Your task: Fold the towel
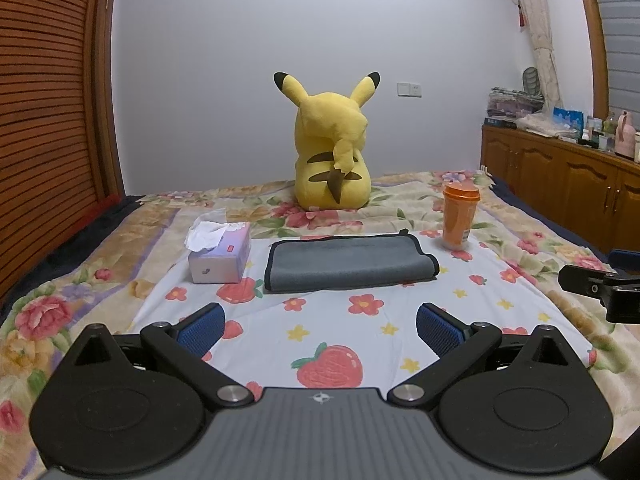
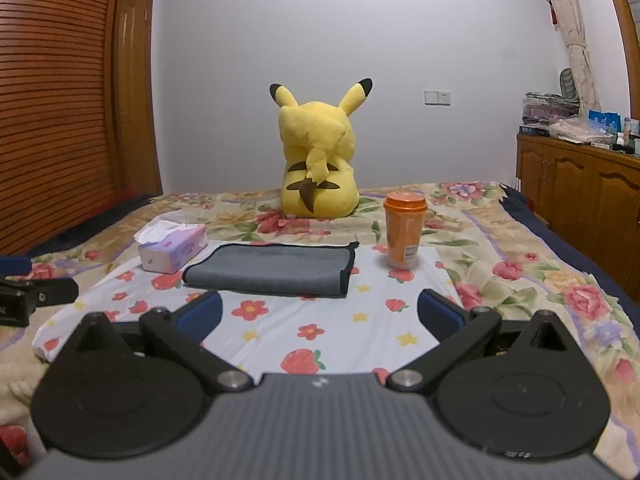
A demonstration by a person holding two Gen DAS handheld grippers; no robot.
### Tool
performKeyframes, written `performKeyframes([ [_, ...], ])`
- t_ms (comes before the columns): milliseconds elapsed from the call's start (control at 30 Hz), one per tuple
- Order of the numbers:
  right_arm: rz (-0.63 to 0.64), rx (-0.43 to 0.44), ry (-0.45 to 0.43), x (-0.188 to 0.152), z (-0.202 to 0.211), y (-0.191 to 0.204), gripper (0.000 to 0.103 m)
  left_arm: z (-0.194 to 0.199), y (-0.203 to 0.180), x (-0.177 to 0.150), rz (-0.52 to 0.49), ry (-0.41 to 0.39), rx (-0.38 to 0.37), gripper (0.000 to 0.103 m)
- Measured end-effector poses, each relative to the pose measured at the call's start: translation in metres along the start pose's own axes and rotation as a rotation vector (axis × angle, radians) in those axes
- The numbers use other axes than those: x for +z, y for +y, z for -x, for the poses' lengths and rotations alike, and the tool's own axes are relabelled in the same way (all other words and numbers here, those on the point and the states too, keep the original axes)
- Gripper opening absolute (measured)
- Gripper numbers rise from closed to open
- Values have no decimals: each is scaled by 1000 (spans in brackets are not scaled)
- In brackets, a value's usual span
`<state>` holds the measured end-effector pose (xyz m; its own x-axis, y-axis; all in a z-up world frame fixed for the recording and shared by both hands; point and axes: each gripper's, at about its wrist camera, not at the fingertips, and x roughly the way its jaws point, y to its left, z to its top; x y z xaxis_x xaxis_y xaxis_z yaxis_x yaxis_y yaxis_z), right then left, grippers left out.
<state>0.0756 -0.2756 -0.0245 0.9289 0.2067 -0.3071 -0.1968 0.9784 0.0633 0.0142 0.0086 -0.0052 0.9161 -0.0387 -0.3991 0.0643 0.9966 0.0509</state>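
A grey towel with a black hem [image 1: 348,264] lies folded flat on a white flowered cloth [image 1: 360,336] on the bed; it also shows in the right wrist view [image 2: 276,270]. My left gripper [image 1: 320,324] is open and empty, held back from the towel's near edge. My right gripper [image 2: 320,310] is open and empty, also short of the towel's near edge. Part of the right gripper shows at the right edge of the left wrist view [image 1: 600,288], and part of the left gripper at the left edge of the right wrist view [image 2: 36,296].
A purple tissue box [image 1: 220,256] stands left of the towel. An orange lidded cup [image 1: 460,216] stands to its right. A yellow plush toy [image 1: 332,148] sits behind. Wooden cabinets [image 1: 560,188] line the right wall, a slatted wardrobe [image 1: 48,120] the left.
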Motion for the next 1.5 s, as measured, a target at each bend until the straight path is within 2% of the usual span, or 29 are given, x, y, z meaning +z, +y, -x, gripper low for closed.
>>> performKeyframes([
  [1500, -1, 1, 2, 0, 0, 0, 103, -2, 2, -3, 6, 7, 14, 103],
])
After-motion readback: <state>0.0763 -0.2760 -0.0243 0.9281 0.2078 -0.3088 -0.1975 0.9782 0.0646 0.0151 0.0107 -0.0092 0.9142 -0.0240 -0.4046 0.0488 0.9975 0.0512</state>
